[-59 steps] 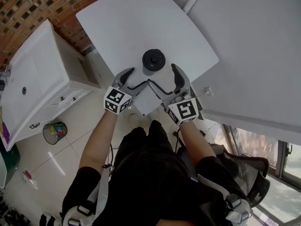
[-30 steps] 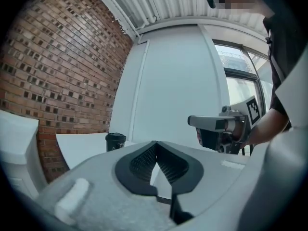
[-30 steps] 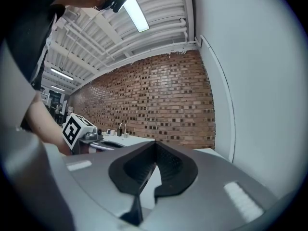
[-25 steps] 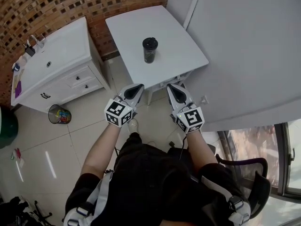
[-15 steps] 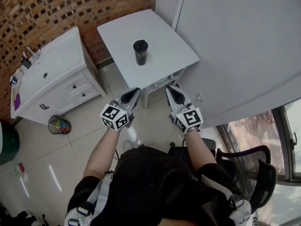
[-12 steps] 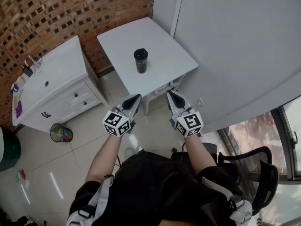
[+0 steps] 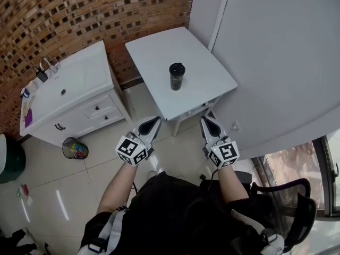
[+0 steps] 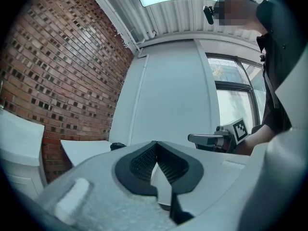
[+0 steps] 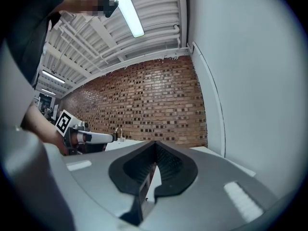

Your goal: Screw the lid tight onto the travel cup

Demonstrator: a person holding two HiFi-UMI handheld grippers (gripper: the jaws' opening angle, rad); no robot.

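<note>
Fingers of both grippers are pressed together, ribbed pads meeting at the tips, with nothing between them. Left gripper (image 7: 153,121) and right gripper (image 7: 206,121) are held side by side over the tiled floor (image 7: 95,179), apart from each other and pointing toward the white table (image 7: 159,47), their tips just short of its near edge.

Travel cup (image 7: 176,81) stands upright on that table, well beyond both sets of fingertips and roughly between the 2 lines they point along. Its black lid (image 7: 177,68) sits on top; how tightly it is screwed down cannot be told. In the left gripper view the lid shows just left of the closed fingertips, over the gripper's grey body.

Off to the left of the left fingers stands a white cabinet (image 7: 69,92) with drawers against the brick wall (image 7: 79,15), and a small waste bin (image 7: 74,148) sits on the floor beside it.
</note>
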